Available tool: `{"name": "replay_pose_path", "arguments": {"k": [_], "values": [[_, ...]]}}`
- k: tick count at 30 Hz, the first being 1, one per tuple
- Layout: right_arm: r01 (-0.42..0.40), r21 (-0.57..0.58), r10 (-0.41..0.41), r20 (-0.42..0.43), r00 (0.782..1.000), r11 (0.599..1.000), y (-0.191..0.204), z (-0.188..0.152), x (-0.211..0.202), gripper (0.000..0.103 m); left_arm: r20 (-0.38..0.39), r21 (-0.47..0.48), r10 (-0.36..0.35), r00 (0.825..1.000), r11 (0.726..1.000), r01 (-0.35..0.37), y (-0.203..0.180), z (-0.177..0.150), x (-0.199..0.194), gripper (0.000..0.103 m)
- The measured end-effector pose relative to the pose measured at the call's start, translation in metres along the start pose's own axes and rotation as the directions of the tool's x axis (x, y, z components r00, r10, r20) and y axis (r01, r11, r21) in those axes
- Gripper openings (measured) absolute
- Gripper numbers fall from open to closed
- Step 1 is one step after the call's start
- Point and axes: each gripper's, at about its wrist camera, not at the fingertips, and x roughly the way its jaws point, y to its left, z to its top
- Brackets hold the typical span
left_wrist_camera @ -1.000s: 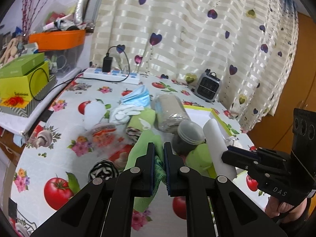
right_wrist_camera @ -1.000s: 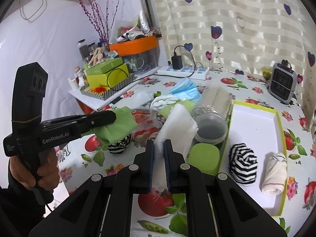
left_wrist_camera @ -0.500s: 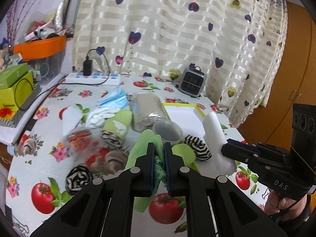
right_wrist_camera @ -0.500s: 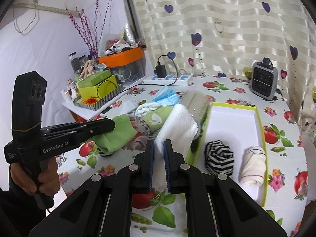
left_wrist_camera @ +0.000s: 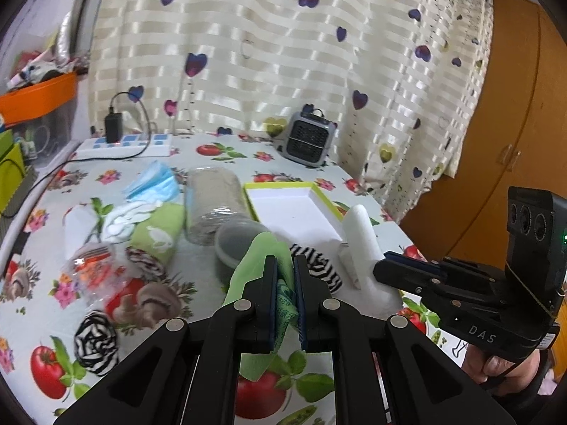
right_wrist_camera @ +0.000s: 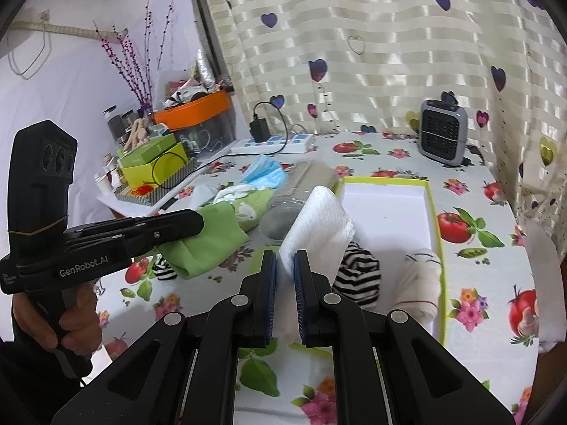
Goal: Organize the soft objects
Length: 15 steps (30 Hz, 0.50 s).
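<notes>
Above the table [right_wrist_camera: 460, 191], left gripper [left_wrist_camera: 282, 283] jaws pinch a green cloth [left_wrist_camera: 258, 258] and right gripper [right_wrist_camera: 285, 276] jaws pinch a white towel [right_wrist_camera: 319, 219], both lifted clear, likely bound for the tray [right_wrist_camera: 434, 212].

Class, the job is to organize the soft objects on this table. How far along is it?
Done: a striped roll and a cream roll lie in the green-edged tray.
In hand: the left gripper clamps a green cloth; the right gripper clamps a white cloth.
Left: another striped roll, a green bunny cloth and blue masks lie outside the tray.
</notes>
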Motion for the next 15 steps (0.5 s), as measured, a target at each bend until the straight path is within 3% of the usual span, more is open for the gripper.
{"name": "replay_pose_path", "arguments": {"k": [15], "values": [[0.060, 0.073, -0.059, -0.010, 0.998, 0.996, -0.042, -0.008, -0.005, 0.011, -0.051, 0.036, -0.087, 0.995, 0.995, 0.089, -0.031, 0.007, 0.038, 0.009]]}}
